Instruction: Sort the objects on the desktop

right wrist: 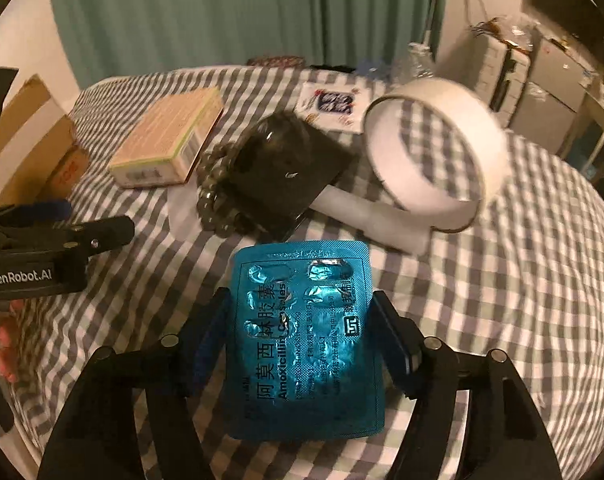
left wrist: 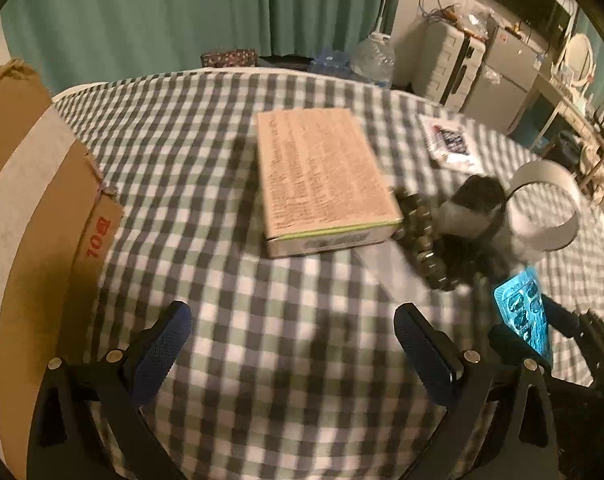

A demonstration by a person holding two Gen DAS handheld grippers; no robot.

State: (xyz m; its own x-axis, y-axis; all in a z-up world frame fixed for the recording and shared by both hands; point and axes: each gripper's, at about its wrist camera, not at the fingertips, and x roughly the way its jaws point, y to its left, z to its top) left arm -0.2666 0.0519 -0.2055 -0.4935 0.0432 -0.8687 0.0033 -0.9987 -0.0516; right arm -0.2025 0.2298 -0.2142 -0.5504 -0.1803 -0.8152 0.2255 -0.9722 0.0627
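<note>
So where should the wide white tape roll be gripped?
Pinch the wide white tape roll across its upper wall, one finger inside the ring, coming from above. It stands tilted on edge with its hollow facing the right gripper, so the thin wall is the reachable part.

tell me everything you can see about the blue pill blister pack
The blister pack is a shiny blue foil sheet with rounded corners, its printed back up, reading Amoxicillin Capsules beside Chinese text. Several pockets look dented or burst. It lies lengthwise between the right gripper's fingers, which flank its long edges; whether the pads press it is unclear. Its far end points at the dark bead bracelet, above the checked cloth.
</note>
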